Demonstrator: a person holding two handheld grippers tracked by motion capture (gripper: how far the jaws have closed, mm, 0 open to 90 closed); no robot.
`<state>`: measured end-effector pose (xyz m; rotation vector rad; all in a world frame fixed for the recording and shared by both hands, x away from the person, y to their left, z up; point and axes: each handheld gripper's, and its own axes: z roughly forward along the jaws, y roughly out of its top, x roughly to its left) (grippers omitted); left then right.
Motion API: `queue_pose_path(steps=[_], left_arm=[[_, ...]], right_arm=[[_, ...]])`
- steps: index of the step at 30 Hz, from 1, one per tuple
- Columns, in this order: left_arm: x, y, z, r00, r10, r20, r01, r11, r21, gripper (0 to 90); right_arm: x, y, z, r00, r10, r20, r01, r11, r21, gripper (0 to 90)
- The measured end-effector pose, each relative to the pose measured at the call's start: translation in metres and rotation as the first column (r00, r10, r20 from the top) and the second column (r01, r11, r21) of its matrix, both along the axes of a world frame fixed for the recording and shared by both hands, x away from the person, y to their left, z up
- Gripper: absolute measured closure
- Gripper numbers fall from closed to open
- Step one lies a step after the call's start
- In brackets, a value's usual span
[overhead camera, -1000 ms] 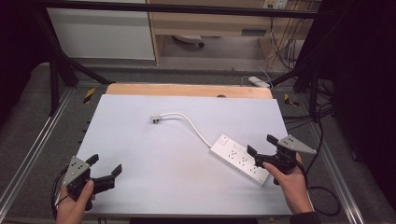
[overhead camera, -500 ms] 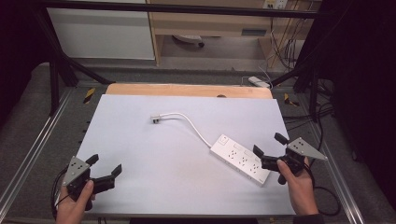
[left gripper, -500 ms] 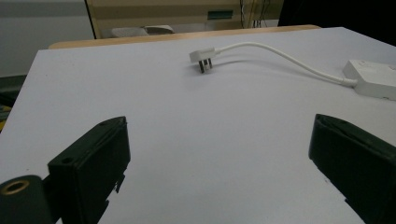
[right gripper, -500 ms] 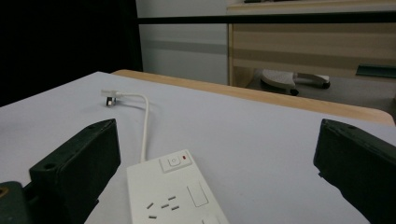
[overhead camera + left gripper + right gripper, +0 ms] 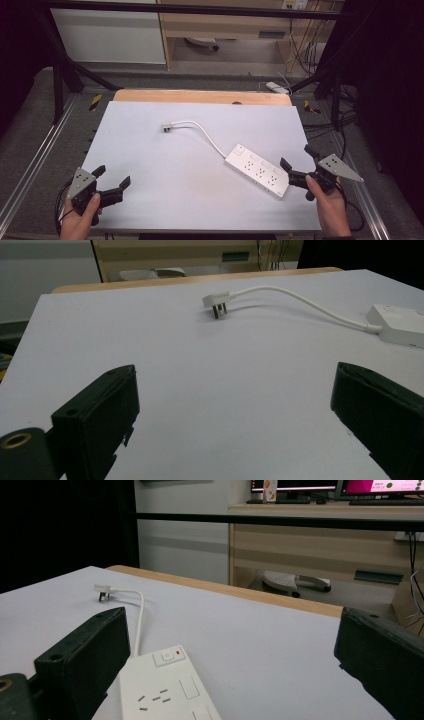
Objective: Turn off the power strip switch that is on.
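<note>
Power strip [image 5: 257,170] white, flat on the tabletop [image 5: 150,150] toward the right side, set slantwise, socket face up, with a rocker switch and small red light at the far end in the right gripper view. Going left to right in the high view: left hand-held gripper [image 5: 112,182] at the near left corner, held in a hand [image 5: 80,220], jaws spread wide, nothing between them, touching nothing, well apart from everything else. Farther in, around the middle, plug [image 5: 167,126] lying on its side, prongs bare, joined by a thin white cord [image 5: 210,140] curving down to the strip's far end. Near end of the strip just beside the right hand-held gripper [image 5: 296,164], held in the other hand [image 5: 330,212] at the right edge, jaws likewise wide apart and gripping nothing; near jaw close to the strip's end, contact impossible to tell. In the right gripper view, strip's end [image 5: 167,687] lying between the two black jaws, nearer the left one.
</note>
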<state>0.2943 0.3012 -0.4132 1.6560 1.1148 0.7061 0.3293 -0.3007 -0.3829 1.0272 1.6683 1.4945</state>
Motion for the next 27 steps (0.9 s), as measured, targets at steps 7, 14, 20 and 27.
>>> queue_pose_path(steps=[7, 14, 20, 27], left_arm=[[0.0, 0.0, 0.0, 1.0, -0.002, 0.001, 0.002, 1.0, 0.001, 5.2], [0.0, 0.0, 0.0, 1.0, -0.003, 0.001, 0.003, 1.0, 0.001, 5.2], [0.0, 0.0, 0.0, 1.0, -0.004, 0.002, 0.004, 1.0, 0.001, 5.2], [0.0, -0.001, 0.0, 1.0, -0.006, 0.001, 0.006, 1.0, 0.002, 5.2]], right_arm=[[-0.008, -0.007, -0.002, 1.0, 0.001, 0.009, -0.001, 1.0, -0.008, 2.7], [-0.012, -0.012, -0.008, 1.0, -0.003, 0.006, 0.003, 1.0, -0.017, 2.8], [-0.013, -0.018, -0.017, 0.9999, -0.012, -0.012, 0.011, 1.0, -0.017, 2.9], [-0.01, -0.025, -0.038, 0.9961, -0.028, -0.083, 0.025, 0.999, -0.034, 3.1]])
